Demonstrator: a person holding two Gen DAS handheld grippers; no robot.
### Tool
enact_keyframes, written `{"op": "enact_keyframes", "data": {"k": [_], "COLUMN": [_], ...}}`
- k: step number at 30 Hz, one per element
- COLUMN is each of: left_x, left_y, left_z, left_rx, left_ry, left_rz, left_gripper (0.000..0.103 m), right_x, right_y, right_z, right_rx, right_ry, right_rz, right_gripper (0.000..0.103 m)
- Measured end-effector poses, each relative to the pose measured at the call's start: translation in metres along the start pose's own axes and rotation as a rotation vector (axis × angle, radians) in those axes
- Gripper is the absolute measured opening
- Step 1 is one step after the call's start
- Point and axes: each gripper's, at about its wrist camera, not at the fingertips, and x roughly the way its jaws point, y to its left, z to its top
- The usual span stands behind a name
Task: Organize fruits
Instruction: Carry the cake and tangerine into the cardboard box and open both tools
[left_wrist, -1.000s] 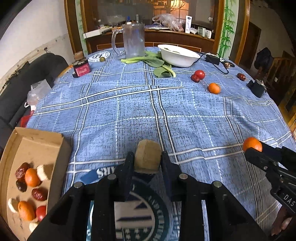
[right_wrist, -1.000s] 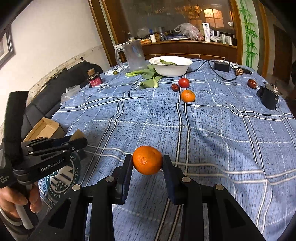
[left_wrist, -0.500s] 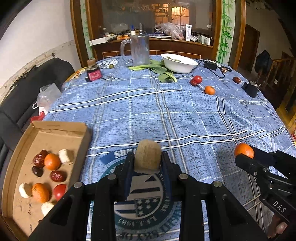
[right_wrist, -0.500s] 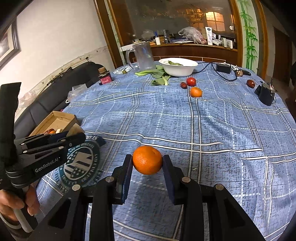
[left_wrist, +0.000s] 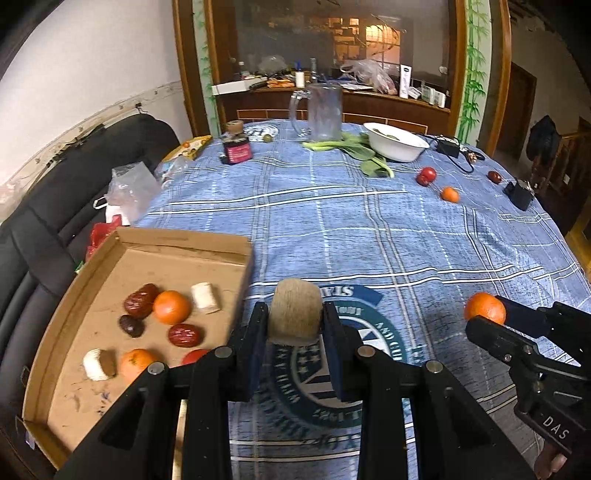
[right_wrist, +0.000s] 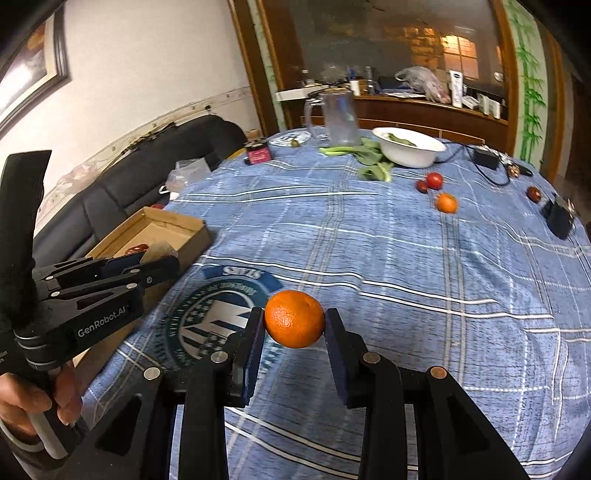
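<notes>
My left gripper (left_wrist: 294, 325) is shut on a tan yam piece (left_wrist: 294, 311), held above the table just right of a cardboard box (left_wrist: 147, 240). The box holds oranges (left_wrist: 171, 307), red dates (left_wrist: 184, 335), white yam pieces (left_wrist: 205, 297) and a tomato. My right gripper (right_wrist: 294, 325) is shut on an orange (right_wrist: 294, 318), held above the blue plaid tablecloth (right_wrist: 406, 258); it also shows at the right of the left wrist view (left_wrist: 484, 308). Another orange (right_wrist: 446, 203), a tomato (right_wrist: 434, 180) and dates (right_wrist: 533, 192) lie far across the table.
A white bowl (left_wrist: 397, 142), green leaves (left_wrist: 364, 155), a glass pitcher (left_wrist: 321, 112) and a red jar (left_wrist: 236, 147) stand at the far side. A black device (left_wrist: 521, 194) and cables lie far right. A black sofa (left_wrist: 55, 206) with bags is left of the table.
Both grippers have moved left toward the cardboard box while holding their items. The box now shows much larger and nearer in the left wrist view.
</notes>
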Motion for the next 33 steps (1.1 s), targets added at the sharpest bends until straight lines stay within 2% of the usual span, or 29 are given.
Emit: {"op": "enact_keyframes", "data": {"k": [17, 24, 28, 33], "left_x": [-0.018, -0.017, -0.012, -0.004], "left_y": [0.080, 0.116, 0.143, 0.160], "left_z": [-0.009, -0.013, -0.015, -0.019], "left_rx": [-0.083, -0.133, -0.176, -0.188], "left_ry": [-0.016, 0.012, 0.030, 0.064], "left_rz": [0.096, 0.093, 0.121, 0.146], "left_gripper": [0.028, 0.028, 0.028, 0.028], "right_x": [0.028, 0.043, 0.054, 0.078], "right_y": [0.085, 0.121, 0.141, 0.164], "right_z": [0.019, 0.023, 0.024, 0.027], "right_rx": [-0.122, -0.187, -0.222, -0.265], "right_ry": [0.016, 0.042, 0.058, 0.088], "right_rz": [0.122, 0.173, 0.217, 0.236], "right_gripper": [0.036, 0.036, 0.036, 0.037]}}
